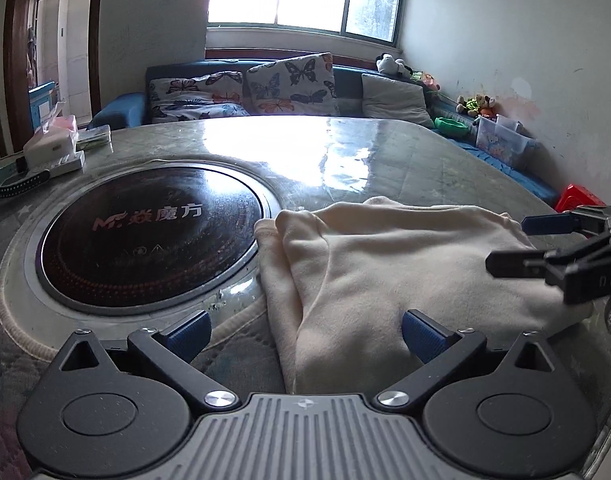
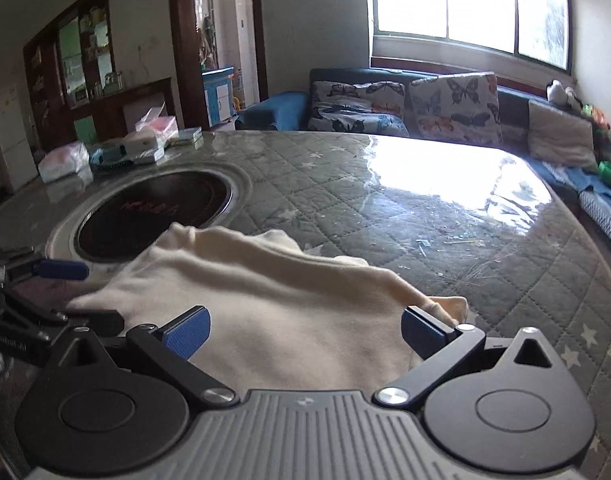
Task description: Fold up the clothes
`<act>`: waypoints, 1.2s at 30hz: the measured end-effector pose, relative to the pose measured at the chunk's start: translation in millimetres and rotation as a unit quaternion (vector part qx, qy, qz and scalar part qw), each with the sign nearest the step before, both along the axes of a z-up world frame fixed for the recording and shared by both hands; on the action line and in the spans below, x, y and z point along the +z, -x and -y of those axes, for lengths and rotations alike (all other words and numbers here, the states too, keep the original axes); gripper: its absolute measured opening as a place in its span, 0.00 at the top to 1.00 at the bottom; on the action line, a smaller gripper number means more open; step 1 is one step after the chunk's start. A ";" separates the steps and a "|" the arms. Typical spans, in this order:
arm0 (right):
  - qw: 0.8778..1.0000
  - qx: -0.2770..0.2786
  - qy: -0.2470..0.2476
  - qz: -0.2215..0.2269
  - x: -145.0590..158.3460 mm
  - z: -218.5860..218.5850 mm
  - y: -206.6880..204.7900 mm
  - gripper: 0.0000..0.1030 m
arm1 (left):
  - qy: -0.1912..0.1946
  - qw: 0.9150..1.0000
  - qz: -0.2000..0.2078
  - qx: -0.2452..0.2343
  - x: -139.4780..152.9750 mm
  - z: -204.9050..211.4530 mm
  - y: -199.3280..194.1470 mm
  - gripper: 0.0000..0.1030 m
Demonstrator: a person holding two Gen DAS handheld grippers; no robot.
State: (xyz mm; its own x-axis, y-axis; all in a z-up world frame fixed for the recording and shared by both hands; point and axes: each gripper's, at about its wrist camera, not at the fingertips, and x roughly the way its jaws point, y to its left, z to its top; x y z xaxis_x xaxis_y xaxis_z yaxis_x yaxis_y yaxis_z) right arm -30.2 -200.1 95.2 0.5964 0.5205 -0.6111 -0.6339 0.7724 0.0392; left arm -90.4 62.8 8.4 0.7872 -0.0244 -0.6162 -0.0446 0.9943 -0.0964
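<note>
A cream garment [image 1: 405,272] lies folded on the table, its left edge touching the rim of the cooktop. It also shows in the right wrist view [image 2: 273,308]. My left gripper [image 1: 305,336] is open just above its near left edge, empty. My right gripper [image 2: 305,336] is open over its near right part, empty; it also shows in the left wrist view [image 1: 513,244] at the far right, above the garment. My left gripper also shows in the right wrist view [image 2: 73,292] at the left edge.
A round black induction cooktop [image 1: 153,232] is set into the quilted, plastic-covered table [image 2: 425,216]. Tissue packs, a box and a watch [image 1: 53,152] lie at the far left. A sofa with butterfly cushions [image 1: 289,84] stands behind the table.
</note>
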 end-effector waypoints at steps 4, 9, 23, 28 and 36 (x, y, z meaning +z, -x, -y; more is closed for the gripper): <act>0.998 0.017 0.051 0.012 -15.8 -16.5 11.7 0.00 | 0.001 1.000 -0.008 -0.001 -1.3 0.5 0.9 0.00; 0.997 0.020 0.057 0.049 -3.9 -24.8 20.9 0.00 | 0.006 1.000 0.020 0.001 7.5 -3.8 12.1 0.00; 0.991 0.068 0.073 0.088 7.6 -50.0 43.3 0.00 | 0.037 0.998 -0.009 0.050 5.1 -32.8 13.8 0.00; 0.983 0.136 0.076 0.093 11.8 -75.6 67.8 0.04 | 0.065 0.995 -0.007 0.071 12.8 -46.8 13.7 0.00; 0.964 0.220 0.112 0.102 -3.3 -125.2 94.1 0.35 | 0.089 0.991 -0.010 0.094 25.0 -65.0 10.3 0.00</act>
State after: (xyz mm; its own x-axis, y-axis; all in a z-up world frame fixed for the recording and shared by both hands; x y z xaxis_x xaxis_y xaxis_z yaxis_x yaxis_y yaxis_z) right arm -124.3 -74.8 92.0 0.4677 0.6193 -0.6306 -0.8789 0.4017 -0.2574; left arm -100.8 127.8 33.4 0.7753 0.0116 -0.6315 -0.2319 0.9352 -0.2675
